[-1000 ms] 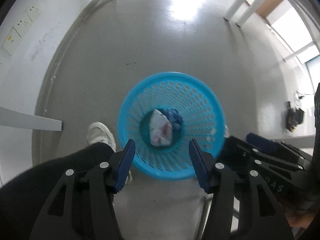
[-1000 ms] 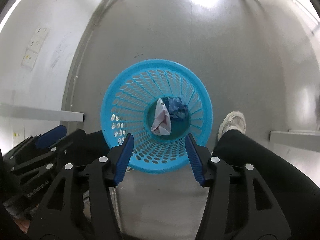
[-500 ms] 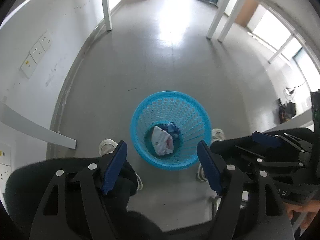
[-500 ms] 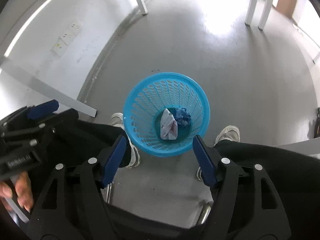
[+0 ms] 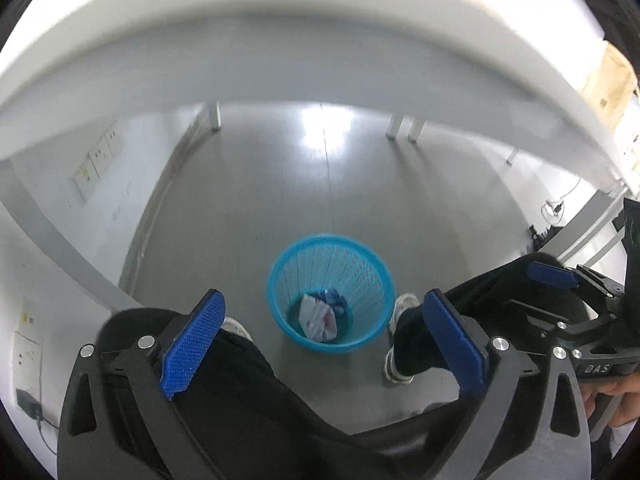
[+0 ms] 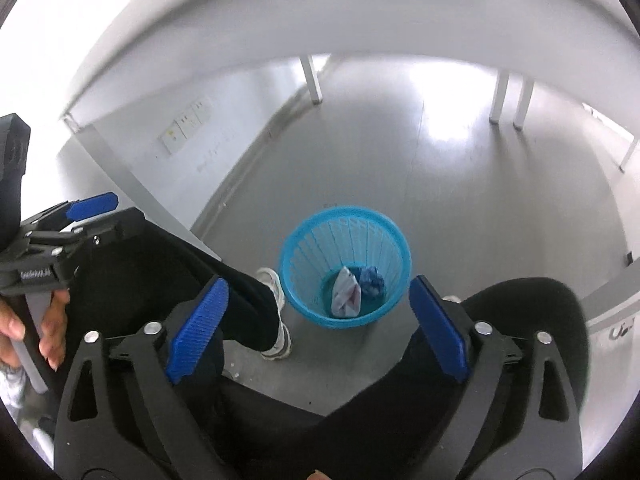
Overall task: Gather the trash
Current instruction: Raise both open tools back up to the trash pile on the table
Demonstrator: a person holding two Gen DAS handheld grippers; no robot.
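Note:
A blue plastic mesh waste basket (image 5: 362, 268) stands on the grey floor between the person's feet; it also shows in the right wrist view (image 6: 374, 240). Inside lie a crumpled white wrapper (image 5: 318, 316) (image 6: 346, 292) and a dark blue crumpled piece (image 5: 332, 296) (image 6: 372, 278). My left gripper (image 5: 324, 336) is open and empty, high above the basket. My right gripper (image 6: 316, 324) is open and empty too, also well above it. The right gripper shows at the right of the left wrist view (image 5: 560, 280), and the left gripper at the left of the right wrist view (image 6: 80, 210).
A white table edge (image 5: 320, 64) (image 6: 360, 20) spans the top of both views, close overhead. The person's black-trousered legs (image 5: 240, 380) (image 6: 520, 340) and white shoes (image 5: 404, 304) (image 6: 272, 280) flank the basket. White table legs (image 6: 314, 80) stand farther back, wall sockets (image 5: 96, 160) at the left.
Both grippers have risen well away from the basket, which now looks much smaller. The white table edge has come into view at the top. Both stay open.

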